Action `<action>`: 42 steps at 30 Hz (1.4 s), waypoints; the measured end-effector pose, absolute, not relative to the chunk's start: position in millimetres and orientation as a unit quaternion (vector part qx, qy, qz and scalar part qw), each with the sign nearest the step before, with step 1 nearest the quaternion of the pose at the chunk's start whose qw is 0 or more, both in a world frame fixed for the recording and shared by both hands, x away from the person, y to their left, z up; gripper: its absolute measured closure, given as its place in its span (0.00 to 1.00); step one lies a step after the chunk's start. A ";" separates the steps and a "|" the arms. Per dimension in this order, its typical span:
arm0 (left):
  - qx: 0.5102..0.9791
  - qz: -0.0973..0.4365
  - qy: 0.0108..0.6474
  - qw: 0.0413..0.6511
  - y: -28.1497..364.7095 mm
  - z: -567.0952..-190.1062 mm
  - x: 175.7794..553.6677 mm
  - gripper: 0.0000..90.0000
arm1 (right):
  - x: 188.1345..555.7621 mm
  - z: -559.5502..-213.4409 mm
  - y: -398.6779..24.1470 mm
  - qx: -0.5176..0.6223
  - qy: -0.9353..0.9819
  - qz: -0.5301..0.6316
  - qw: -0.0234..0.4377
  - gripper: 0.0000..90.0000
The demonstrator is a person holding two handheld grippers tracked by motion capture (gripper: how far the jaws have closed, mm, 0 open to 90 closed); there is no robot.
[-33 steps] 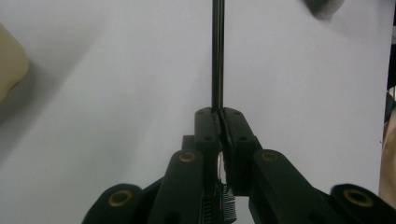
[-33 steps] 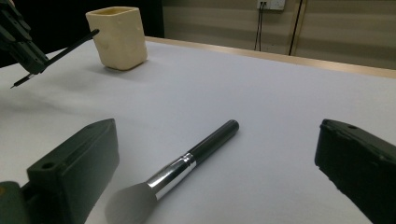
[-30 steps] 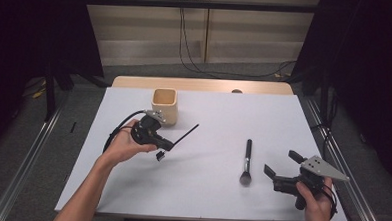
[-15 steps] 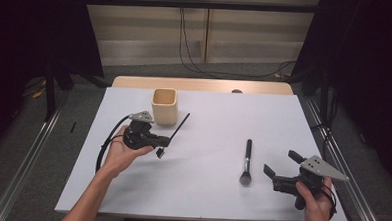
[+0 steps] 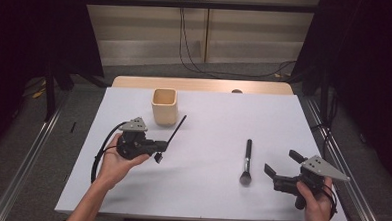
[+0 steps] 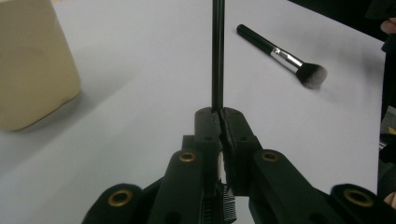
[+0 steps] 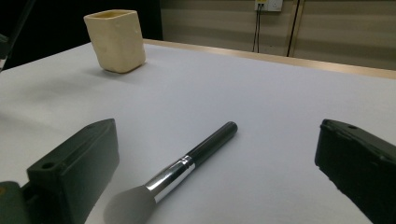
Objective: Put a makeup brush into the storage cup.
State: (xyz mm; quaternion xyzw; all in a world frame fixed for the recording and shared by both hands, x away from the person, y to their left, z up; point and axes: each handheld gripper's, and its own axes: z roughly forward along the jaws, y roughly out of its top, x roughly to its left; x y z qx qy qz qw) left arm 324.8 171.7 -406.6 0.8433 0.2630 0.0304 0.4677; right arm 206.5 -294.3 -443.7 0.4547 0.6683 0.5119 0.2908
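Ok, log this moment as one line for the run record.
left gripper: shut on thin black stick, beside cream cup | right gripper: open, holding nothing | makeup brush: flat on table, ahead of right gripper

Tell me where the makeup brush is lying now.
In the high view the makeup brush lies flat on the white table, right of centre, bristles toward the person, between the beige cup and the right tongs.

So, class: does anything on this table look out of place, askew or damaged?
Nothing stands out. The cup stands upright, the makeup brush lies flat and intact, and the left gripper holds a thin black stick cleanly.
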 end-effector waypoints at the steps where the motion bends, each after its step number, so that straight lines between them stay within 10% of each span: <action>1: 0.840 0.030 0.264 0.473 171.8 -406.5 322.4 0.95 | 206.5 -443.7 -294.3 0.455 0.668 0.512 0.291 0.00; 42: 0.850 -0.032 0.204 0.484 143.7 -404.7 285.9 0.95 | 223.8 -432.4 -242.3 0.388 0.707 0.551 0.214 0.00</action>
